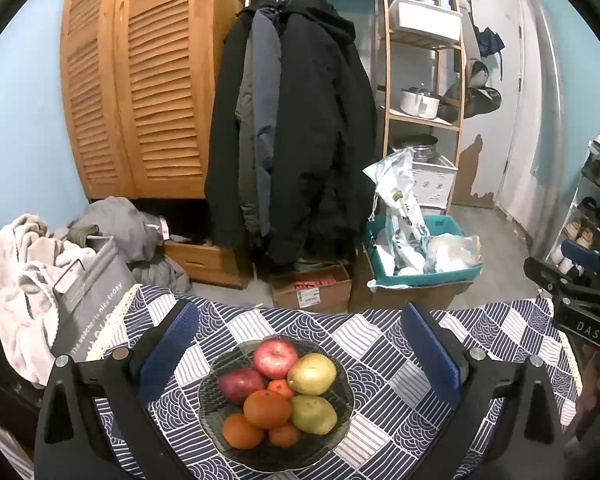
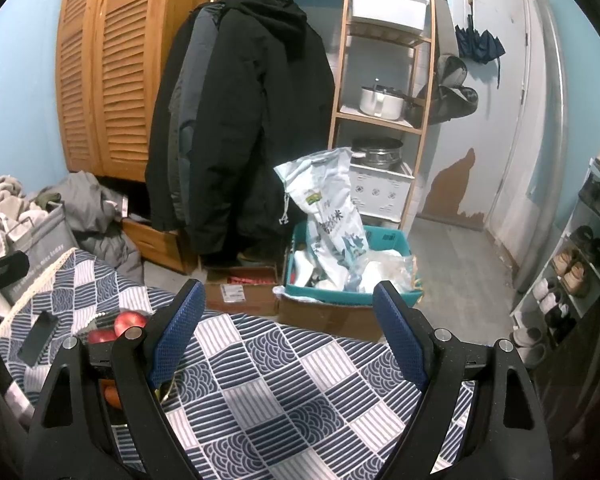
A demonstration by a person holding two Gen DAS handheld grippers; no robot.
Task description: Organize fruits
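Fruits (image 1: 278, 394) sit heaped together in a dark glass bowl (image 1: 342, 422), which stands on the patterned cloth of the table (image 1: 400, 364) towards its near edge, in from the left edge. I count two red apples (image 1: 275, 357), two yellow-green pears (image 1: 312, 374) and several oranges (image 1: 267, 409), all touching one another (a small one is half buried in the middle of the pile).

Judging by that, either the gathering is already complete or nothing has begun: every fruit I can see is in the bowl, and I see none loose on the cloth. No second dish or tray for sorting shows in either view, so I cannot tell what arrangement is wanted.

My left gripper (image 1: 300, 354) hangs above the bowl with its jaws spread wide to either side of the fruit, gripping nothing. My right gripper (image 2: 288, 332) is likewise wide apart and empty, over bare cloth to the right of the bowl; from its camera only the apples' red tops (image 2: 129, 323) peek out past its left finger.

A dark phone (image 2: 38, 338) lies near the table's left edge.
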